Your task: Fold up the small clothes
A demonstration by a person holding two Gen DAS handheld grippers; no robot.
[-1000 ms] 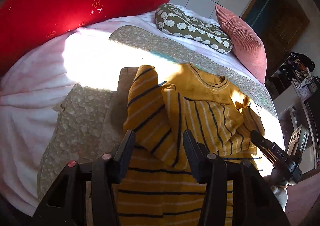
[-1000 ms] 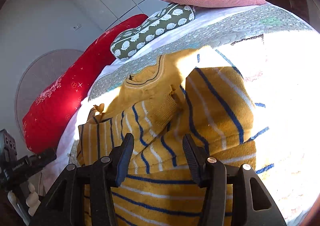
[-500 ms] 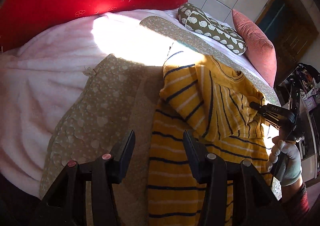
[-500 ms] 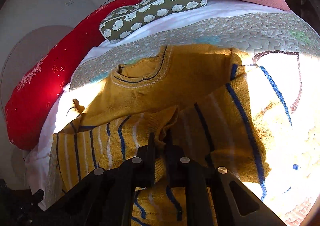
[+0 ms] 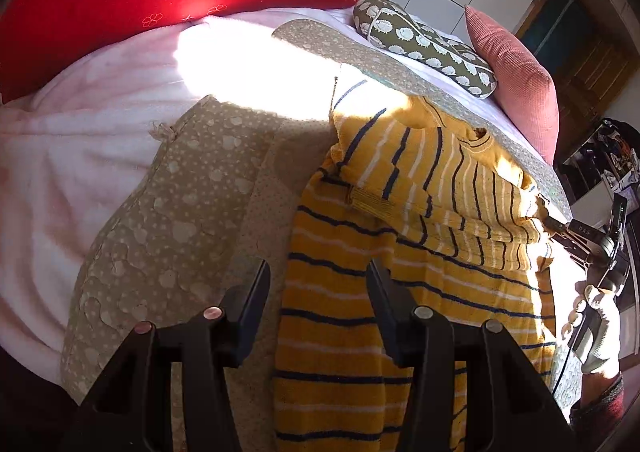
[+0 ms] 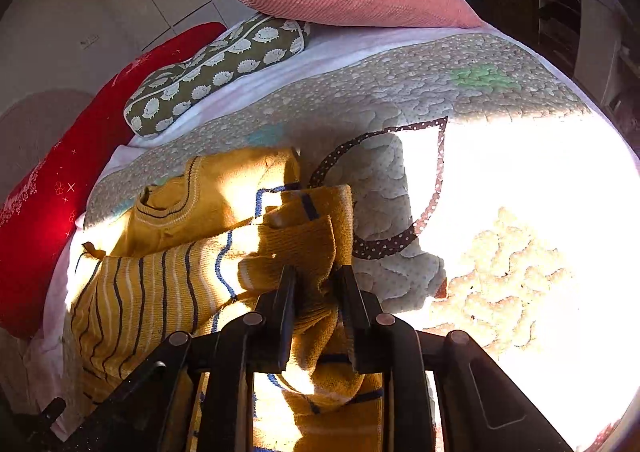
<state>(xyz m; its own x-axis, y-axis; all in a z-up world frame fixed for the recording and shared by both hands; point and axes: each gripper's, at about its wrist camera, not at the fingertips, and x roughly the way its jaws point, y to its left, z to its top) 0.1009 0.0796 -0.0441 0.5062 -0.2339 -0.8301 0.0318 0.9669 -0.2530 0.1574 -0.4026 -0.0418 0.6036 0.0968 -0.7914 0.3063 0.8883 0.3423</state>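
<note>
- My right gripper point(image 6: 316, 284) has a fold of the yellow striped sweater point(image 5: 400, 252) between jaws that have just been opening; if the knit slips out, the sleeve flops back.
- My left gripper point(image 5: 318, 292) hangs with jaws apart and empty over the sweater's edge on the quilt point(image 5: 160, 220); closing low would pinch quilt too.
- Sun glare hides the bed point(image 6: 520, 172) to the right.
</note>
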